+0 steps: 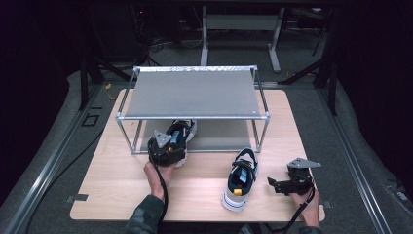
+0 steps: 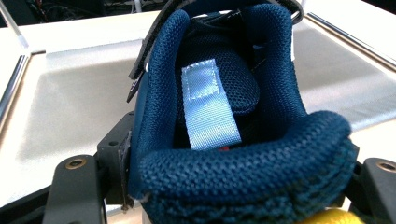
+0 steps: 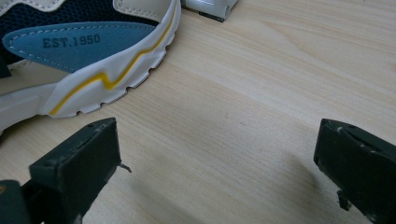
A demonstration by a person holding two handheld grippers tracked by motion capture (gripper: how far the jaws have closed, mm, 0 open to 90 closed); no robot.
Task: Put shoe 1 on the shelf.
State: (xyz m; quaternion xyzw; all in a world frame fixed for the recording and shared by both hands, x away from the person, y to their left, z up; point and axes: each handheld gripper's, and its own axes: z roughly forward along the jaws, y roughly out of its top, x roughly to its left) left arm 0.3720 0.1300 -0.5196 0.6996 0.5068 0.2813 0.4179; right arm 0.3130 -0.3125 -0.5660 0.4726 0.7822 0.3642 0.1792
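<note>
Navy shoe (image 2: 224, 116) clamped in left gripper (image 1: 168, 146), at rack (image 1: 195, 92)

I count two sneakers: one (image 1: 180, 137) at desk's far-left part, toe under rack's front edge; other (image 1: 240, 178) near desk's front edge, right of centre. One two-tier metal rack (image 1: 193, 92) along desk's far edge. One wooden desk (image 1: 117, 175). Two handheld grippers: left gripper (image 1: 168, 146), right gripper (image 1: 282, 185) toward front-right corner. Two hands I see at front edge.
</note>
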